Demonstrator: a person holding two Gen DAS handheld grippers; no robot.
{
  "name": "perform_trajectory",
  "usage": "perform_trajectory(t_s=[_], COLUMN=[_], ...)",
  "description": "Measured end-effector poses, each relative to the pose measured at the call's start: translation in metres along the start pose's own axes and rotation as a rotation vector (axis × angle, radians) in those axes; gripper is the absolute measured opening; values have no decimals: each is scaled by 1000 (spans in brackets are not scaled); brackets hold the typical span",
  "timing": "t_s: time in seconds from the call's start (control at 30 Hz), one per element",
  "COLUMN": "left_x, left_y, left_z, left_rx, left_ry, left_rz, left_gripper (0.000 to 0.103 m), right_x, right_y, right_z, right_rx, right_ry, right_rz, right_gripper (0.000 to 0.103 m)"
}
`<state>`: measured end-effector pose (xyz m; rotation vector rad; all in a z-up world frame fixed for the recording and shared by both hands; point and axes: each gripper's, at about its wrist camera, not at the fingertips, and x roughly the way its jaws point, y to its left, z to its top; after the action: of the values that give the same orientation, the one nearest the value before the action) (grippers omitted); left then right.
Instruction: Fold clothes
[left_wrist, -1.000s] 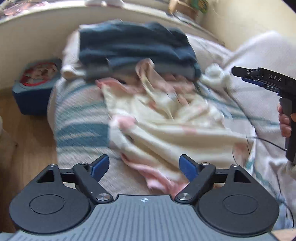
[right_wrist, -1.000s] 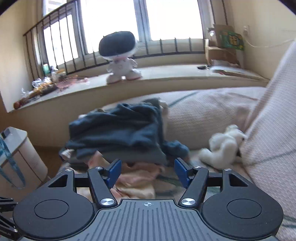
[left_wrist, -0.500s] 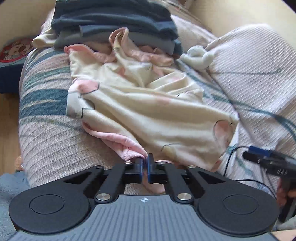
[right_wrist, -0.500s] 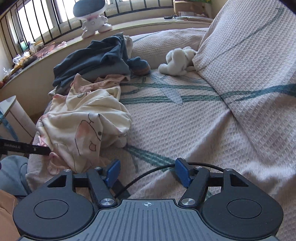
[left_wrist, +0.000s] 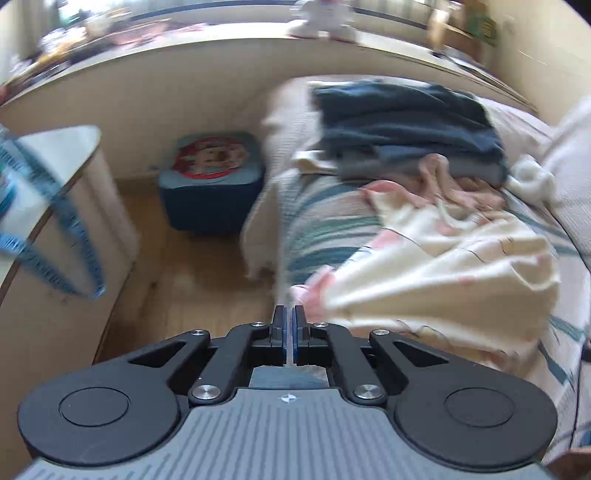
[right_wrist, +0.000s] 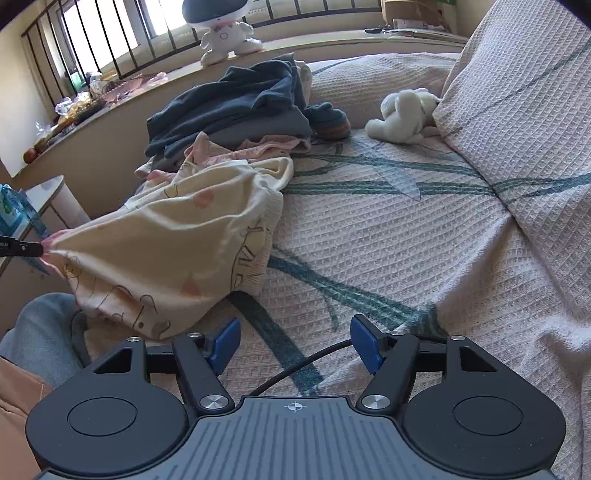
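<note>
Garment (right_wrist: 177, 240), cream with pink trim and line drawings, lies just ahead and left of the right gripper (right_wrist: 295, 345), bunched on the sofa cover (right_wrist: 388, 258) with its near hem hanging over the front edge. The left gripper (left_wrist: 289, 321) has changed most: a second ago its jaws stood wide above the cloth, half a second ago they had closed at the pink hem, and now they are clenched on that hem (left_wrist: 310, 291) while the cloth fans out taut from the pinch, seen in the right view as a stretched corner far left. That pull has drawn the garment sideways toward the sofa's edge, so I judge the step in hand to be spreading it flat before any fold. The right gripper hangs with jaws apart and nothing between them, only a black cable (right_wrist: 295, 363) crossing beneath; it has dropped toward the cover and probably needs the opposite corner next. Beyond the garment sits a stack of dark blue clothes (right_wrist: 229, 107), apparently already folded, touching its far end. A white soft toy (right_wrist: 406, 114) lies further right by the cushion (right_wrist: 517, 92). On the floor, left of the sofa, stands a blue box (left_wrist: 212, 184) with its lid shut; its contents are hidden. Farthest, a toy figure (right_wrist: 221, 29) stands on the sill.
</note>
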<state>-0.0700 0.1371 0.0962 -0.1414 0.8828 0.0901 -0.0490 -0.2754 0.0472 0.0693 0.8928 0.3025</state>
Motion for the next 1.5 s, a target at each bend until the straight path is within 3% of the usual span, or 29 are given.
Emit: perform_trajectory(t_s=[0.03,0.1,0.27,0.3,0.4,0.57,0.6,0.63,0.7,0.83,0.9,0.93,1.0,1.13,1.27,1.4,1.5], left_x=[-1,-2,0,1,5,17,20,22,27,34,37,37,36,31,11,-24,-36], left_y=[1,-9,-59,-69,-100,-127,-128,-127,-124,-122,-120,-118,-115,-110,-104,-94,-87], left_z=[0,0,-6,-9,-26,-54,-57,-58,-60,-63,-64,-61,-55,-25,20,50,40], left_rx=[-23,-18,71,98,192,352,372,374,367,366,356,344,320,328,343,285,271], left_ry=[-8,-12,0,8,43,106,113,121,136,142,145,141,131,65,-58,-151,-120], left_rz=[-19,-56,-196,-225,-274,-209,-184,-175,-167,-149,-161,-171,-189,-175,-127,-173,-209], left_gripper=[9,41,52,54,68,76,76,77,77,72,46,23,9,5,5,5,6], right_x=[1,4,19,23,44,63,66,69,76,79,73,69,58,31,10,-25,-49], right_y=[1,1,4,5,11,24,26,28,29,32,34,35,38,40,40,40,32], right_z=[0,0,7,9,13,12,12,12,12,14,19,22,33,70,117,143,140], right_rx=[-1,-2,-26,-28,-82,-174,-188,-199,-193,-180,-174,-171,-173,-175,-171,-163,-151], right_ry=[2,3,-59,-73,-38,-10,-10,-9,2,-1,-12,-20,-41,-164,-321,-451,-467], right_rz=[-3,-7,-1,1,26,62,64,66,75,90,105,115,127,136,97,111,139], right_gripper=[67,67,65,59,55,55,54,45,31,18,13,10,6,5,5,3,3])
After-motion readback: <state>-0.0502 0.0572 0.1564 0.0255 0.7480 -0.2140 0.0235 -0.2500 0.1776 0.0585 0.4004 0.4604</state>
